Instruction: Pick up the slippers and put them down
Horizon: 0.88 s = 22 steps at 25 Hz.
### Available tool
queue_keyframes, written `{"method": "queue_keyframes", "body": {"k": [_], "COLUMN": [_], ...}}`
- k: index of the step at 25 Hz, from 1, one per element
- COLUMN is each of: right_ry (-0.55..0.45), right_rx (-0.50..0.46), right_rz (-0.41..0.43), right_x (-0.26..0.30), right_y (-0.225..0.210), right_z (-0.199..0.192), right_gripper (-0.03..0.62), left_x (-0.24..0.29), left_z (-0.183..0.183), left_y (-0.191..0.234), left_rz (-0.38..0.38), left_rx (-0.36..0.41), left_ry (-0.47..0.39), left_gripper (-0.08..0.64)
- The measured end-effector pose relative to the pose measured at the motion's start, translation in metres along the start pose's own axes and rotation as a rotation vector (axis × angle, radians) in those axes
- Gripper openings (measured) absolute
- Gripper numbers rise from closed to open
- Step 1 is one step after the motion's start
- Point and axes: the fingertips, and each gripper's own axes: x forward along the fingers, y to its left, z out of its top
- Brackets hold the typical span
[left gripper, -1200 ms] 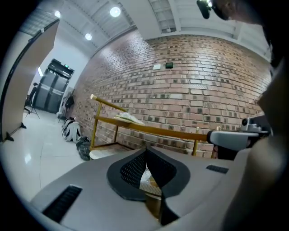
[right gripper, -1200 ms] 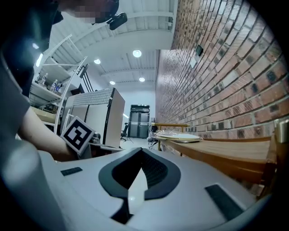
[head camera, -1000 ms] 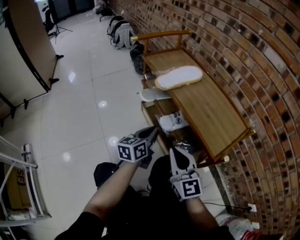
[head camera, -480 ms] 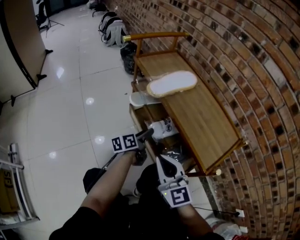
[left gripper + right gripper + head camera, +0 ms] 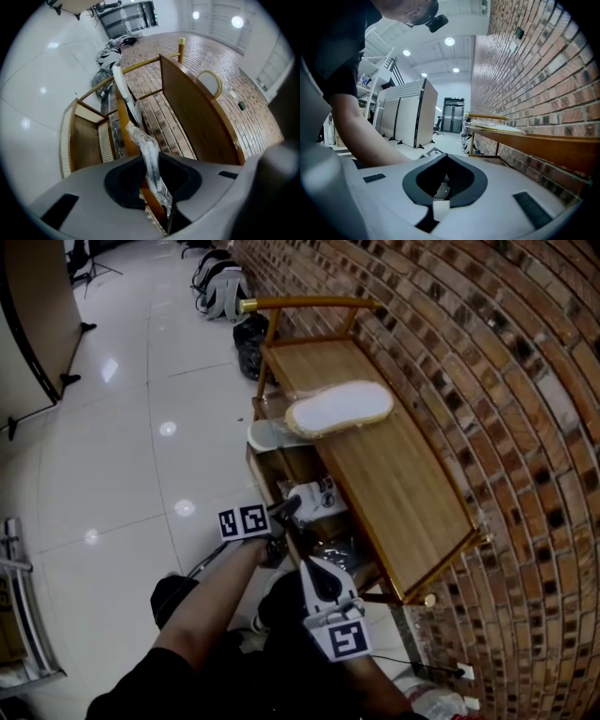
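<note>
Slipper (image 5: 143, 145) between left gripper (image 5: 289, 506) jaws

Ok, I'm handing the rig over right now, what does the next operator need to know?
Left gripper: low beside the bench, jaws closed on a strip of clear plastic wrap; what it wraps can't be made out.
Right gripper: shut, empty, held back near the body.
Slippers: one slipper lies on the bench top; a second slipper pokes out from the lower shelf under it.
Done: nothing clearly lifted or set down.
Left: pick the slippers up and put them down.
</note>
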Motion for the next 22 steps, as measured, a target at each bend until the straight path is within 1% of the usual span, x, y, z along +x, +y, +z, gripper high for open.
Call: {"method": "queue_keyframes", "body": {"k": [4, 8, 9, 11, 14, 17, 19, 22], "right_ry": [-0.02, -0.037, -0.043, -0.069, -0.11, -0.145, -0.178, -0.244], "right_rx": [0.001, -0.009, -0.012, -0.022, -0.051, -0.062, -0.069, -0.076], "right_rz": [0.008, 0.028, 0.035, 0.051, 0.065, 0.101, 0.137, 0.196], "right_x": [0.004, 0.002, 0.001, 0.001, -0.001, 0.0, 0.005, 0.014], "right_y": [0.001, 0.014, 0.018, 0.026, 0.04, 0.06, 0.079, 0.11], "right_z": [0.005, 0.013, 0.016, 0.025, 0.039, 0.055, 0.069, 0.098], "right_gripper": [0.008, 0.008, 0.008, 0.008, 0.008, 0.008, 0.008, 0.008], "left_x": [-0.01, -0.034, -0.043, -0.064, -0.102, -0.159, -0.206, -0.279], "left_z": [0.005, 0.01, 0.013, 0.021, 0.033, 0.048, 0.066, 0.095], "left_y": [-0.016, -0.036, -0.039, -0.042, -0.045, -0.043, -0.037, -0.032], "left_rz": [-0.046, -0.061, -0.061, -0.059, -0.047, -0.003, 0.041, 0.096], "left_rx": [0.028, 0.126, 0.137, 0.137, 0.117, 0.119, 0.111, 0.091], "left_ry": [-0.013, -0.023, -0.031, -0.061, -0.119, -0.19, -0.264, -0.397], "left_gripper": [0.075, 0.074, 0.072, 0.072, 0.072, 0.072, 0.072, 0.072]}}
